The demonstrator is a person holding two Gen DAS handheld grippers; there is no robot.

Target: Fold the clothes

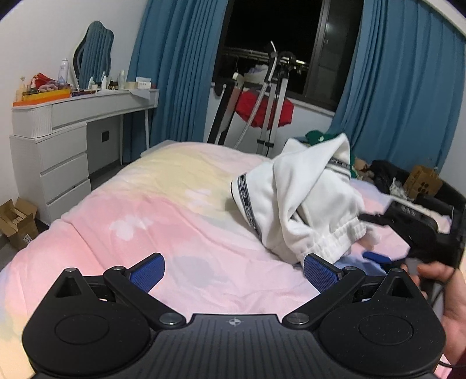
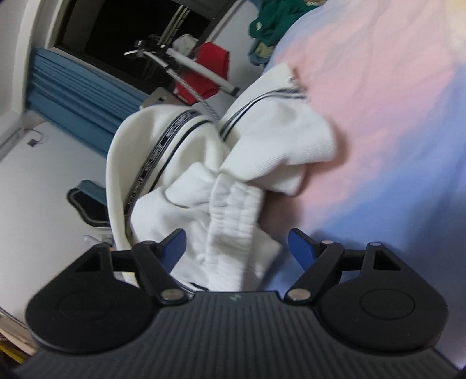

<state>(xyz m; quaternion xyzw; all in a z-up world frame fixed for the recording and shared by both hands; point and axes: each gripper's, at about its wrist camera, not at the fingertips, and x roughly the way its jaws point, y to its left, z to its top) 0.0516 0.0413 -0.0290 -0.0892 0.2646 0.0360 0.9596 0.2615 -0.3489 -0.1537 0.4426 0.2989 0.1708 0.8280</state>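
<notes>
A white garment (image 1: 303, 201) with black lettered stripes and a ribbed elastic waistband lies bunched on the pink bed (image 1: 163, 204). My left gripper (image 1: 233, 271) is open and empty, low over the bed, to the left of the garment. My right gripper (image 2: 236, 247) is open, tilted sideways, with the waistband (image 2: 233, 221) lying between its blue pads (image 2: 300, 247), not pinched. It also shows in the left wrist view (image 1: 413, 224) at the garment's right side.
A green garment (image 2: 271, 20) lies at the bed's far edge. A grey dresser (image 1: 67, 137) with bottles stands left. A drying rack with red cloth (image 1: 262, 108) stands by the blue curtains. Cardboard boxes (image 1: 17, 224) sit on the floor.
</notes>
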